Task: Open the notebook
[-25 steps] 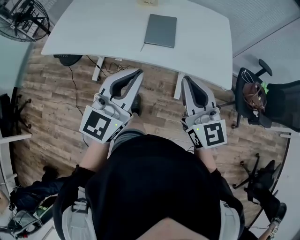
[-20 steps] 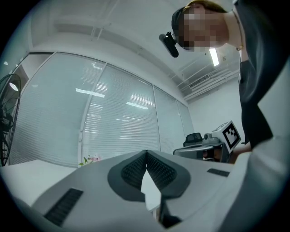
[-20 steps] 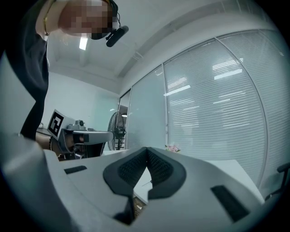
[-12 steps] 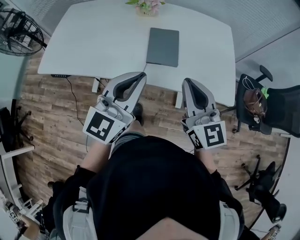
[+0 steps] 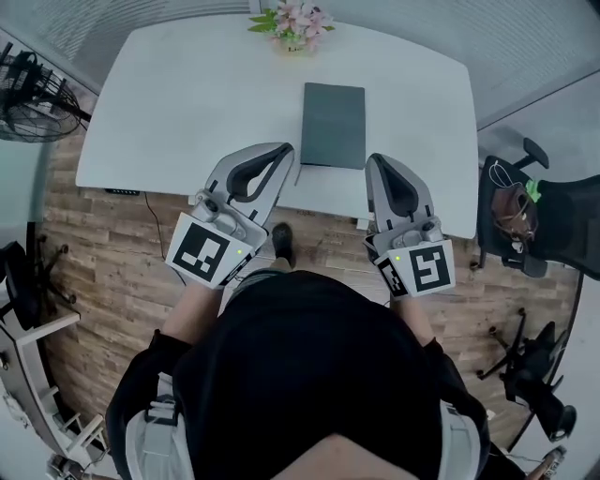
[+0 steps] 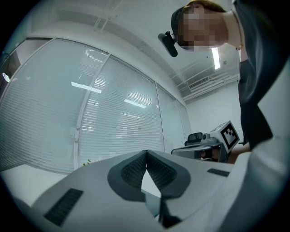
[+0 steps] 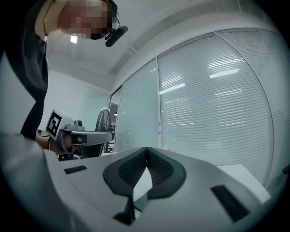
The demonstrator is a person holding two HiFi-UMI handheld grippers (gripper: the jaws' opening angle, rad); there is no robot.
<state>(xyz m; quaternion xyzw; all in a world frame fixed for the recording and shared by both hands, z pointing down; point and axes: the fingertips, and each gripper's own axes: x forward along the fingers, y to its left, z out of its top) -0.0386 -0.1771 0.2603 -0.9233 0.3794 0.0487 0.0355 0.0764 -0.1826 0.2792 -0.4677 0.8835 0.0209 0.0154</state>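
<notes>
The closed notebook (image 5: 333,125) lies on the tabletop (image 5: 187,103), long axis pointing away, just ahead between the left gripper (image 5: 284,150) and right gripper (image 5: 373,161), both with fingers pressed together on nothing.

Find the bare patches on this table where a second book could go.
The table is bare left of the notebook, out to its left edge, and in a narrower strip right of it. Busier: the far middle by the flowers, and the near edge by the left gripper and right gripper.

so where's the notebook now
Head view: the notebook lies closed on the white table by its front edge, flowers behind, left gripper and right gripper flanking its near end.
</notes>
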